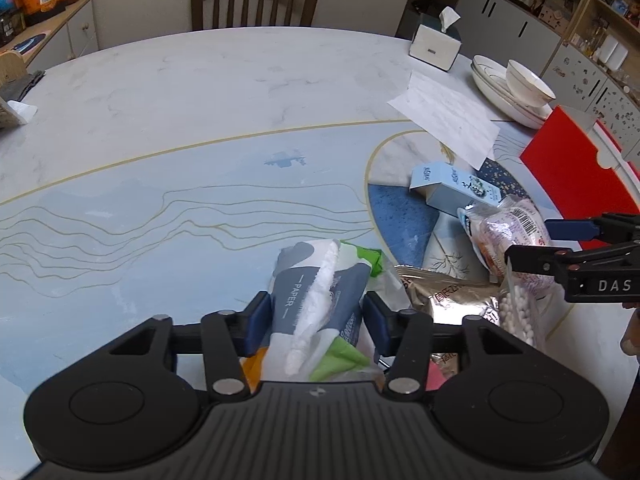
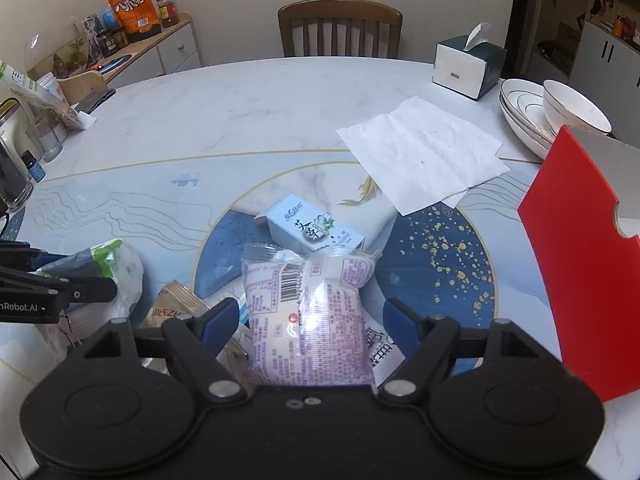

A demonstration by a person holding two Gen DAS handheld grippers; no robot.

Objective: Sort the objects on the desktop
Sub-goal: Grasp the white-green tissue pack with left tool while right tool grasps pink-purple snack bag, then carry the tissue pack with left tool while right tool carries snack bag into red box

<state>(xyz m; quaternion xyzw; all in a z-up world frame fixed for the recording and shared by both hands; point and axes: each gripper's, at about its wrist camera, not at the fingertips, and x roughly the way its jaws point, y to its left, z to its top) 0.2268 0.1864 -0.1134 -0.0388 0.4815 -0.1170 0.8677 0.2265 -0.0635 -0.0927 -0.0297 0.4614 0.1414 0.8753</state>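
left wrist view: the left gripper (image 1: pixel 316 322) points down at the round marble table (image 1: pixel 200 92), and its blue pads press on both sides of a soft tissue pack (image 1: pixel 316 296) marked "paper", grey, white and green, which lies at the near edge of the table. just to the right of the pack lie a silver-brown foil packet (image 1: pixel 444 292) and a clear bag of small white beads (image 1: pixel 520 312). beyond them a pale blue carton (image 1: pixel 452 186) lies on its side. the right gripper (image 1: pixel 532 242) reaches in from the right edge, one finger on each side of a pinkish snack bag (image 1: pixel 508 236). farther back are a white paper sheet (image 1: pixel 448 114), stacked white dishes with a bowl (image 1: pixel 516 88), a tissue box (image 1: pixel 436 44) and a red board (image 1: pixel 576 176).

right wrist view: the right gripper (image 2: pixel 310 322) stands wide apart around the snack bag (image 2: pixel 308 312), printed in purple with a barcode; a gap shows between each blue pad and the bag, so nothing is clamped. the carton (image 2: pixel 316 228) lies just behind the bag, touching it. the left gripper (image 2: pixel 80 276) is at the left edge on the tissue pack (image 2: pixel 108 264). a wooden chair (image 2: pixel 340 28) stands behind the table.
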